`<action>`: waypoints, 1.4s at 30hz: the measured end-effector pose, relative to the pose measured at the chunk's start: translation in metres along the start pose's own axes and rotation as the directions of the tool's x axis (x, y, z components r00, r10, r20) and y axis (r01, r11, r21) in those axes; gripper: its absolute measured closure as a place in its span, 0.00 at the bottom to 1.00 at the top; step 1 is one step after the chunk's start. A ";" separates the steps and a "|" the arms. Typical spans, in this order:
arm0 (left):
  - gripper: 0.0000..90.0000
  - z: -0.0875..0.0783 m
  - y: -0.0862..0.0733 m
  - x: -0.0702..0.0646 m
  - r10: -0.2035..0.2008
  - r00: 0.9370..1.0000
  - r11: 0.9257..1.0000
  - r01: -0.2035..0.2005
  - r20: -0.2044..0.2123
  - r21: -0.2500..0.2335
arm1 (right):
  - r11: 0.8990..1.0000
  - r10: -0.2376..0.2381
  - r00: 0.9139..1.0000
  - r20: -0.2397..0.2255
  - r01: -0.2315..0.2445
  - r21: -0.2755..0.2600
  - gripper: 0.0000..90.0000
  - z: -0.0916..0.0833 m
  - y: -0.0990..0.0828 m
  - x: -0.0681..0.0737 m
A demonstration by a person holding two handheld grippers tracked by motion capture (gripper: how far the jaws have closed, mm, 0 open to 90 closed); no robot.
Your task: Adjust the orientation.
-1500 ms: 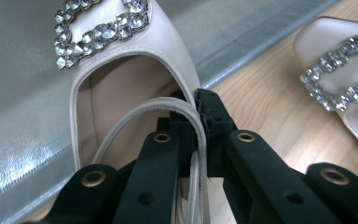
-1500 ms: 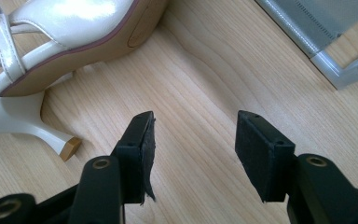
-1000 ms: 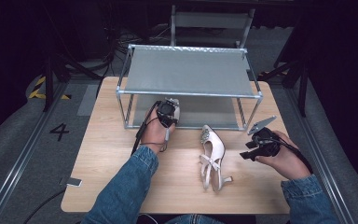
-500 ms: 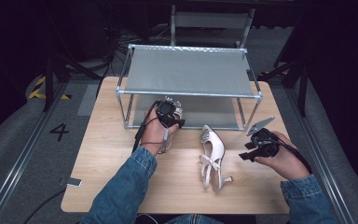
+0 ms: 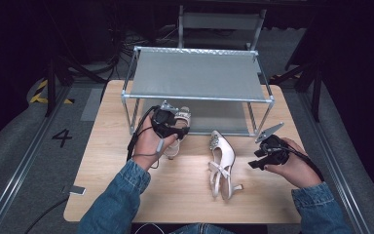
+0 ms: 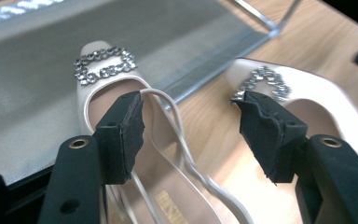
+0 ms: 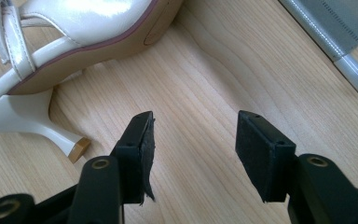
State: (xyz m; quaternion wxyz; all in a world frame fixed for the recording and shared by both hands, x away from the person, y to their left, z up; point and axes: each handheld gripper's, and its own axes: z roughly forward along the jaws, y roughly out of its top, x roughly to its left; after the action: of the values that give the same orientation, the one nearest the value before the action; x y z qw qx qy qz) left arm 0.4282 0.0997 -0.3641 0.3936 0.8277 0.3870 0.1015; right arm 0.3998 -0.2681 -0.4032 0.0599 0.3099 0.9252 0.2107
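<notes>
Hovering with jaws just opened wide and holding nothing, the left gripper [image 6: 191, 123] sits over the far-left shoe [image 6: 121, 116] on the rack's lower shelf [image 6: 28, 93], while the right gripper [image 7: 193, 154] waits open and empty right of the second shoe [image 5: 222, 161] on the table [image 5: 107, 165].

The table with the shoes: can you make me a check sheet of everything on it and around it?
Surface: wooden table, pale, bare at the front.
Job's things: left shoe with its toe on the rack's lower shelf; right shoe lying on the table beside the rack.
Rack: metal shoe rack, grey top shelf bare.
Clutter: small flat thing at the table's left front edge.
Tools: left tool has just been opening, shoe strap between the jaws but not pinched; right tool open above bare wood.
Cables: one trails from each tool.
Surroundings: grey floor marked with a 4; dark beyond.
</notes>
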 end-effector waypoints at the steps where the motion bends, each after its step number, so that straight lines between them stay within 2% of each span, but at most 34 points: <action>1: 0.44 -0.004 -0.003 -0.001 0.003 1.000 1.000 -0.003 0.005 0.000 | 1.000 0.001 1.000 0.001 -0.001 -0.002 0.53 0.000 0.000 0.000; 4: 0.41 -0.013 -0.010 -0.003 -0.002 1.000 1.000 0.002 0.015 0.011 | 1.000 0.004 1.000 0.000 -0.004 -0.003 0.53 0.000 0.000 -0.001; 7: 0.40 -0.021 -0.020 -0.006 0.011 1.000 1.000 -0.011 0.006 0.010 | 1.000 0.000 1.000 -0.001 0.000 0.002 0.53 0.001 0.000 0.000; 10: 0.39 -0.024 -0.029 -0.007 0.006 1.000 1.000 -0.005 -0.001 0.022 | 1.000 0.000 1.000 0.000 0.000 -0.003 0.53 0.000 0.001 0.000; 11: 0.38 -0.026 -0.038 -0.007 0.007 1.000 0.999 -0.007 -0.012 0.039 | 1.000 0.001 1.000 0.001 -0.001 -0.005 0.53 0.000 0.001 0.000; 13: 0.36 -0.028 -0.045 -0.007 0.016 1.000 0.998 -0.014 -0.026 0.062 | 1.000 0.000 1.000 0.001 0.000 -0.005 0.53 0.000 0.001 0.000; 15: 0.36 -0.030 -0.054 -0.008 0.026 0.999 0.996 -0.024 -0.024 0.092 | 1.000 -0.003 1.000 0.002 0.003 -0.006 0.53 -0.001 0.001 0.000; 16: 0.37 -0.031 -0.057 -0.008 0.040 0.999 0.992 -0.036 -0.030 0.118 | 1.000 -0.003 1.000 0.002 0.003 -0.007 0.53 -0.001 0.001 0.000; 19: 0.43 -0.028 -0.066 -0.010 0.074 0.996 0.985 -0.064 -0.056 0.160 | 1.000 -0.001 1.000 0.004 0.001 -0.011 0.53 -0.002 0.001 0.000; 25: 0.44 -0.012 -0.078 -0.003 0.081 0.997 0.976 -0.077 -0.015 0.204 | 1.000 -0.003 1.000 0.006 0.003 -0.013 0.53 -0.002 0.001 0.000; 28: 0.44 -0.003 -0.082 -0.001 0.078 0.997 0.978 -0.071 -0.026 0.198 | 1.000 -0.002 1.000 0.005 0.002 -0.012 0.53 -0.001 0.001 0.000; 30: 0.44 0.003 -0.084 0.000 0.090 0.995 0.980 -0.080 -0.045 0.183 | 1.000 0.000 1.000 0.002 0.000 -0.011 0.53 -0.001 0.001 -0.001; 32: 0.45 0.008 -0.087 -0.001 0.049 0.998 0.985 -0.040 -0.051 0.169 | 1.000 0.000 1.000 0.002 0.000 -0.008 0.53 0.000 0.001 -0.001; 34: 0.50 0.011 -0.089 0.002 0.047 0.998 0.987 -0.039 -0.046 0.158 | 1.000 0.002 1.000 0.002 -0.002 -0.008 0.53 0.000 0.000 -0.001; 36: 0.51 0.014 -0.091 0.004 0.025 0.999 0.988 -0.018 -0.045 0.152 | 1.000 0.003 1.000 0.001 -0.003 -0.006 0.53 0.000 0.000 0.000; 41: 0.62 0.028 -0.098 0.002 0.022 0.998 0.993 -0.016 -0.051 0.119 | 1.000 0.002 1.000 -0.002 -0.002 -0.002 0.53 0.001 0.000 0.000; 42: 0.62 0.030 -0.099 0.003 0.031 0.998 0.992 -0.024 -0.054 0.123 | 1.000 0.001 1.000 -0.002 -0.001 0.001 0.53 0.002 0.000 0.000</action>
State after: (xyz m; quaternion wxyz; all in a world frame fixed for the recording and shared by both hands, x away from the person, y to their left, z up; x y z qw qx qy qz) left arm 0.3891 0.1229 -0.4569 0.3296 0.8524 0.3918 0.1062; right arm 0.4002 -0.2673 -0.4053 0.0588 0.3103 0.9252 0.2106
